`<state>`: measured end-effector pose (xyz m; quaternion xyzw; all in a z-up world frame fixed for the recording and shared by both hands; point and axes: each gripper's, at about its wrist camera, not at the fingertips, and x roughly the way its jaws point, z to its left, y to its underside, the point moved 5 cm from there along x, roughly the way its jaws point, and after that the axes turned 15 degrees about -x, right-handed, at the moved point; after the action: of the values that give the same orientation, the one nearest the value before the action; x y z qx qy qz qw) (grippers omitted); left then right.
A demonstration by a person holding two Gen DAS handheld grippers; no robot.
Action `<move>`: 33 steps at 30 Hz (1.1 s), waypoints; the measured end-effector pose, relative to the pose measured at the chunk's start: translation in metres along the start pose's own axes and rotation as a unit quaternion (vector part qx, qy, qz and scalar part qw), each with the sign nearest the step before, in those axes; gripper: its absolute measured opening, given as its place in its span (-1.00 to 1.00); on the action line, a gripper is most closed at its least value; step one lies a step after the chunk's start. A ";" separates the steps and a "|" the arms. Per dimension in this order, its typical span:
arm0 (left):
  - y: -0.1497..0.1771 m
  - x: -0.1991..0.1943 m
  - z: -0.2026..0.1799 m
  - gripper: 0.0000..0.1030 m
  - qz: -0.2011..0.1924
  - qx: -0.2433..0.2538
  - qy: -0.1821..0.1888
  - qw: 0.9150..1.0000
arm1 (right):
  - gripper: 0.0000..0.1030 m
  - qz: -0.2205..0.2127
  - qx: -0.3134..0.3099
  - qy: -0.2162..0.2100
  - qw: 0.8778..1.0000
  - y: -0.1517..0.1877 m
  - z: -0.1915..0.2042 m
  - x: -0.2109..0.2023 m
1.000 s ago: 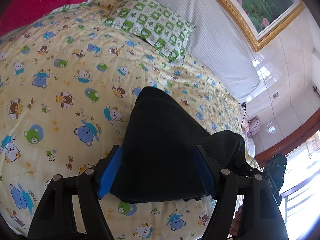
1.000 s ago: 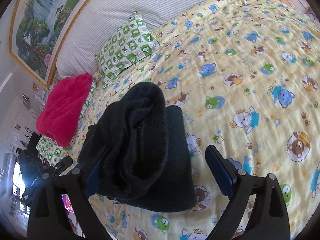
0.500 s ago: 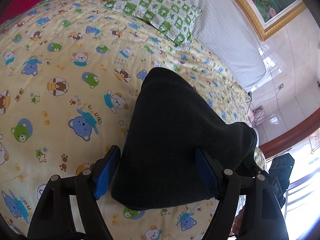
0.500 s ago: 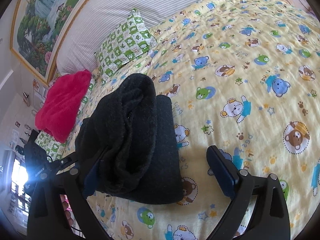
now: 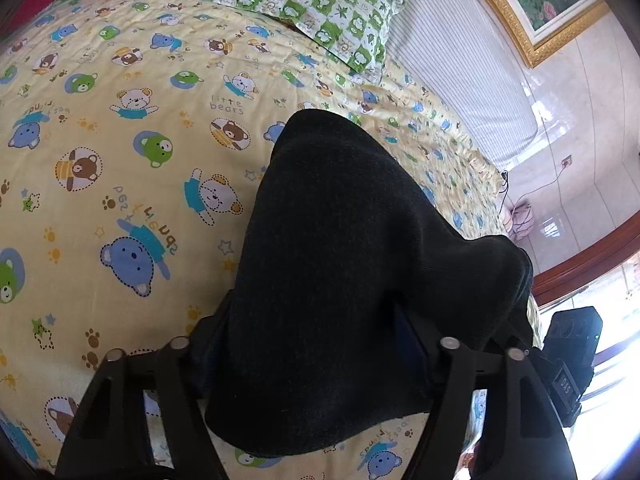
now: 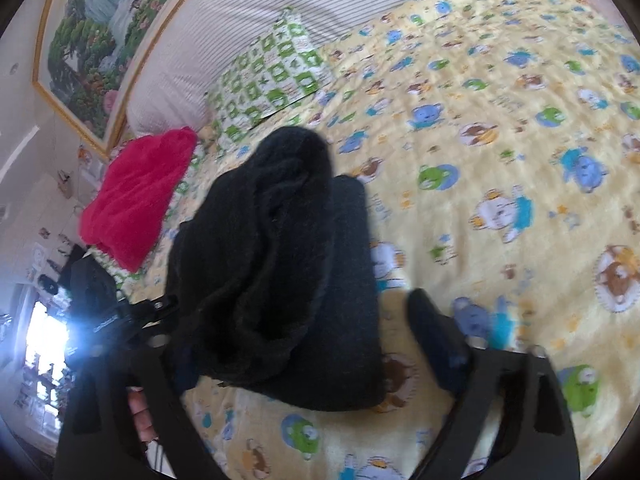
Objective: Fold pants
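The black pants [image 5: 344, 264] lie folded in a thick bundle on the yellow bear-print bed sheet [image 5: 120, 184]. My left gripper [image 5: 312, 320] straddles the near end of the bundle. Its jaws are closing, and the fabric bulges over both pads and hides them. In the right wrist view the pants [image 6: 280, 264] show a rolled upper layer on a flat lower one. My right gripper [image 6: 304, 320] is closing around them. Its left finger is hidden behind the fabric. The right finger [image 6: 436, 340] stands apart from the bundle's edge, over bare sheet.
A green checked pillow [image 5: 316, 4] lies at the head of the bed, against a striped headboard cushion [image 5: 452, 68]. A red blanket [image 6: 136, 196] sits at the bed's far corner. A framed painting [image 6: 100, 20] hangs on the wall. Beyond the bed's edge is tiled floor [image 5: 580, 184].
The left gripper came down and forward over the pants, and its pads, which framed the bundle before, are now buried in fabric. The right gripper's jaws have narrowed, its right finger moving inward.
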<state>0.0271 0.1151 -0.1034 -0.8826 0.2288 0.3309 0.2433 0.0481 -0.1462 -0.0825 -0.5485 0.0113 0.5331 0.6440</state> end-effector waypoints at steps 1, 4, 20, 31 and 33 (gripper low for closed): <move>0.000 0.000 -0.001 0.25 0.002 -0.001 0.005 1.000 | 0.38 -0.002 0.003 0.000 1.000 0.001 0.000 0.001; 0.000 -0.005 -0.002 0.08 -0.002 0.000 0.009 1.000 | 0.29 -0.006 -0.002 0.001 1.000 0.000 0.002 0.000; 0.004 -0.042 -0.020 -0.39 -0.040 0.022 0.025 0.999 | 0.10 -0.022 -0.035 -0.011 0.999 -0.013 0.032 -0.016; -0.001 -0.077 -0.015 -0.40 -0.079 0.023 0.022 0.996 | 0.08 -0.027 -0.054 -0.035 0.998 -0.024 0.058 -0.011; -0.004 -0.081 -0.012 -0.40 -0.085 0.021 0.020 0.996 | 0.08 -0.026 -0.058 -0.039 0.997 -0.028 0.062 -0.006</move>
<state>-0.0195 0.1308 -0.0378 -0.8999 0.1643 0.2867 0.2846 0.0294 -0.1013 -0.0347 -0.5634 -0.0588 0.5373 0.6249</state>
